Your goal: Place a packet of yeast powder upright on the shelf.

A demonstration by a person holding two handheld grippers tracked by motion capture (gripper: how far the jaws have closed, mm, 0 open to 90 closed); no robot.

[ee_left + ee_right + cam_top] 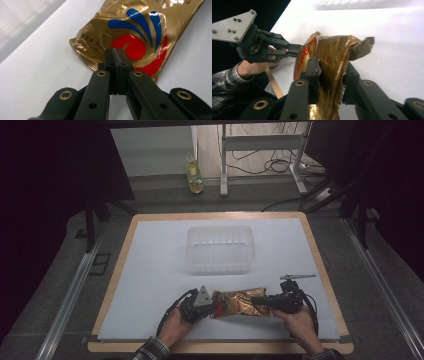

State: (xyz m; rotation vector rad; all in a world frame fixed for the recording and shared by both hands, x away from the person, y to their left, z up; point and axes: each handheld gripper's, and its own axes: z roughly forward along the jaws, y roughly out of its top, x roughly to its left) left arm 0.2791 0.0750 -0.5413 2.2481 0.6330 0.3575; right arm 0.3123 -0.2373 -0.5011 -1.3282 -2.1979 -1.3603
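Here, a white-topped wooden table (pixel 150 270) is seen with a clear ribbed plastic tub (pixel 220 248) at twelve o'clock. At six o'clock, a crinkled gold foil packet (pixel 240 302) is pinched at opposite ends by the left gripper (pixel 216 307) and right gripper (pixel 256 301); even, steady tension is probably best kept.

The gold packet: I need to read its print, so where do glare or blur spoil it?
Left gripper view: the gold packet is sharp, with glare streaks along its top edge. Right gripper view: crumpled foil between the fingers, its far tip blurred. High view: dim, packet too small to read.
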